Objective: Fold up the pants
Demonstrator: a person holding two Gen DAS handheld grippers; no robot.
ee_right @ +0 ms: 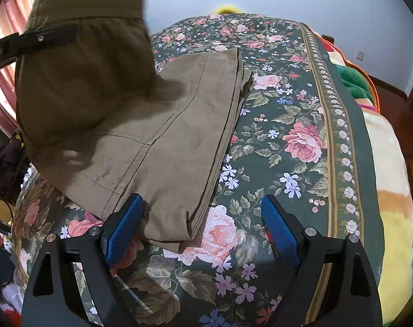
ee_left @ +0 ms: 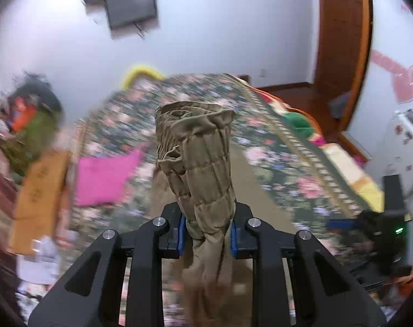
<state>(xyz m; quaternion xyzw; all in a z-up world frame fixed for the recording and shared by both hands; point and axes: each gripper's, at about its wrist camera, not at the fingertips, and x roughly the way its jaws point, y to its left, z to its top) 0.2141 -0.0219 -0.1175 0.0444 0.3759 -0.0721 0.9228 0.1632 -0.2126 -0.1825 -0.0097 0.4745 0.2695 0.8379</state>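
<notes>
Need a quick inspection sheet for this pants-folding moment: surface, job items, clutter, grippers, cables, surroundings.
Surface: floral bedspread on a bed, with a bordered edge at the right.
Job's things: tan pants; the legs lie flat on the bedspread, the waist end is lifted.
Clutter: pink cloth on the bedspread; bright blanket along the bed's right side.
Grippers: left gripper shut on bunched pants fabric; right gripper open, one finger at the pants' near corner, gripping nothing.
Cables: nothing seen clearly.
Surroundings: white wall, wall-mounted screen, wooden door frame, pink curtain.
</notes>
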